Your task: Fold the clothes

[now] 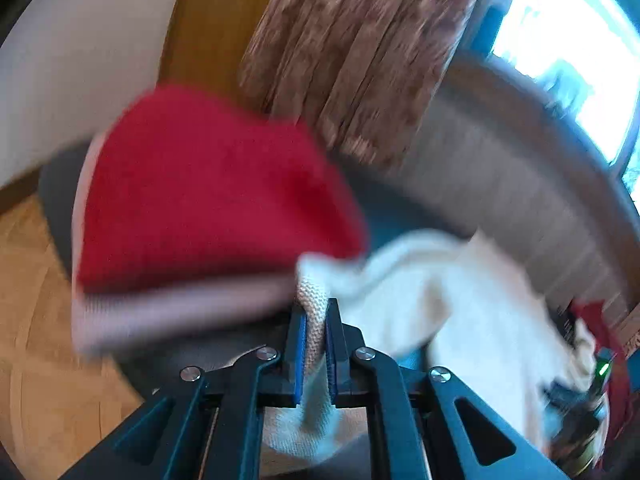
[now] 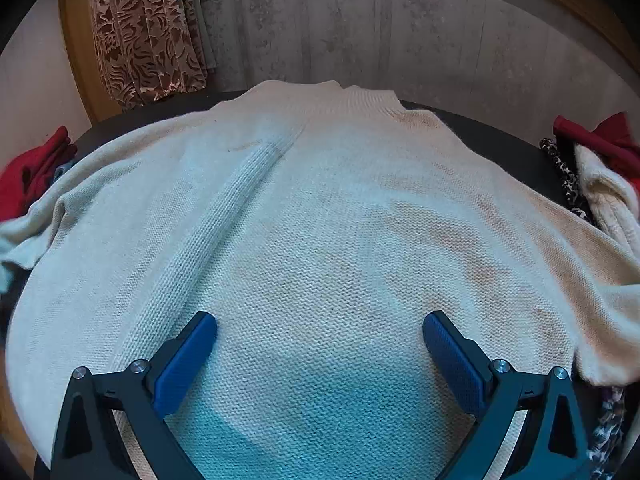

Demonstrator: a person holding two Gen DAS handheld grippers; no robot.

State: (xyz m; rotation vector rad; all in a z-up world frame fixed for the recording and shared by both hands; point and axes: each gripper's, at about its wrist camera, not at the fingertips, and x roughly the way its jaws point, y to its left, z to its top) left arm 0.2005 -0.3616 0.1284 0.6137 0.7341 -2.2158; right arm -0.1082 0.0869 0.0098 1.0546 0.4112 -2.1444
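A cream knit sweater (image 2: 320, 220) lies spread flat over a dark round table (image 2: 480, 136), collar at the far side. My right gripper (image 2: 320, 328) is open and empty, its blue pads (image 2: 188, 356) just above the sweater's lower body. My left gripper (image 1: 315, 320) is shut on a cream knit edge of the sweater (image 1: 420, 288), which trails to the right. The left wrist view is blurred by motion.
A folded red garment (image 1: 208, 192) with a pale band lies at the table's left (image 2: 32, 168). Red, cream and leopard-print clothes (image 2: 592, 168) are piled at the right. A patterned brown curtain (image 2: 148, 28), a grey wall and a bright window (image 1: 572, 40) stand behind. Wood floor (image 1: 36, 320) lies at the left.
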